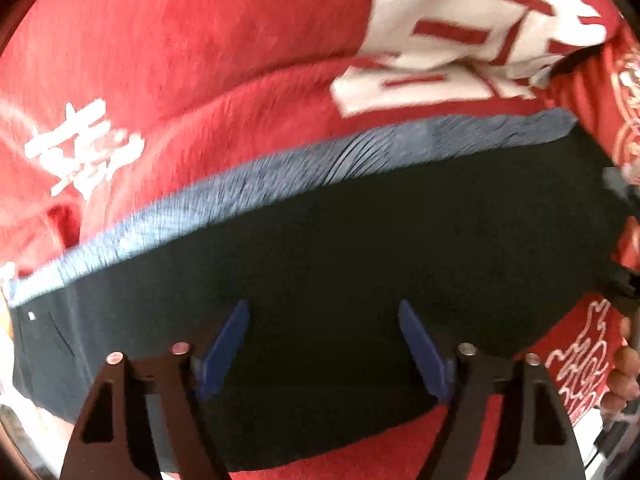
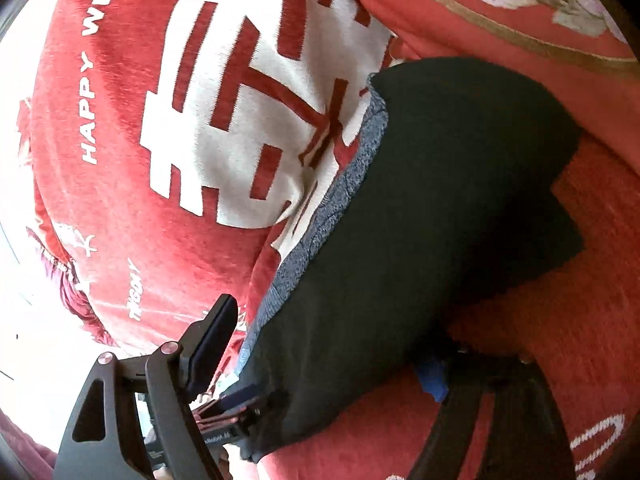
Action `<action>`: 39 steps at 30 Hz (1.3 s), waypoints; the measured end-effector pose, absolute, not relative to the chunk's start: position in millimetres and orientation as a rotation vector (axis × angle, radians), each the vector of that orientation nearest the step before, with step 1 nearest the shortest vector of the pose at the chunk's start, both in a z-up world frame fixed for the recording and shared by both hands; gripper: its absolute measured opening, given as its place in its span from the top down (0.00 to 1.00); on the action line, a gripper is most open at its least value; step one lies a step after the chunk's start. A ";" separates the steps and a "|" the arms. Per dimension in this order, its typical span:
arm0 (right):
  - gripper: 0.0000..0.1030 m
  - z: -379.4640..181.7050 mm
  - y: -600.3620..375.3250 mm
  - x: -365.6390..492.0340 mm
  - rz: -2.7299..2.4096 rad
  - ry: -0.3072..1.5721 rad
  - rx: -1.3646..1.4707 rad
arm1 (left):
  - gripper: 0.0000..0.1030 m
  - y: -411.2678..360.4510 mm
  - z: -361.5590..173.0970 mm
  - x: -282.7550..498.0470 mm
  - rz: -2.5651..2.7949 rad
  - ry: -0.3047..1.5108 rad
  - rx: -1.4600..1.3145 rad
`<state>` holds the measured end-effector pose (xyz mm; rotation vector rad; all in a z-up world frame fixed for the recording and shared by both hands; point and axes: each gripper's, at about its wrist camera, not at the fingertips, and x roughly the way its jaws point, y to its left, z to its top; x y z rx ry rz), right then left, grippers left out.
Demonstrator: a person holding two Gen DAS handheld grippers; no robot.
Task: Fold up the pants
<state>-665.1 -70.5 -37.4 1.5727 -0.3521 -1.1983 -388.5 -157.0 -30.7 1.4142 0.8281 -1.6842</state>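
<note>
The dark navy pants (image 1: 340, 248) lie folded on a red blanket (image 1: 180, 40), with a grey-blue fleece lining (image 1: 280, 172) showing along their far edge. My left gripper (image 1: 324, 312) hovers just above the pants, open and empty, blue pads (image 1: 224, 344) wide apart. In the right wrist view the pants (image 2: 420, 220) stretch from the lower left to the upper right, lining (image 2: 340, 208) along their left edge. My right gripper (image 2: 332, 336) is open; its right finger (image 2: 432, 376) is partly hidden beside the pants' near edge.
The red blanket (image 2: 120, 160) has large white characters (image 2: 240, 112) and "HAPPY WED" lettering. A red embroidered cushion or quilt (image 2: 500, 8) lies beyond the pants. The other gripper's body (image 2: 224, 416) shows at the pants' near corner. A hand (image 1: 624, 376) is at the right edge.
</note>
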 end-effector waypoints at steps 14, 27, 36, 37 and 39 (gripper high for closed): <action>0.88 -21.7 -55.8 -670.6 -1.175 -0.406 1.644 | 0.20 -138.6 -45.1 -417.5 -1.673 0.865 1.281; 0.88 77.1 -119.1 -572.0 -1.125 0.062 1.331 | 0.20 -150.7 -18.8 -363.6 -1.753 0.952 1.194; 0.83 89.6 -156.7 -413.7 -1.160 0.608 1.095 | 0.20 -175.5 8.6 -192.8 -1.558 0.912 1.145; 0.81 82.5 -160.7 -394.5 -1.164 0.662 1.083 | 0.20 -179.3 4.9 -169.4 -1.514 0.914 1.151; 0.77 57.7 -166.7 -350.9 -1.166 0.770 1.058 | 0.20 -182.0 -2.4 -137.4 -1.456 0.936 1.157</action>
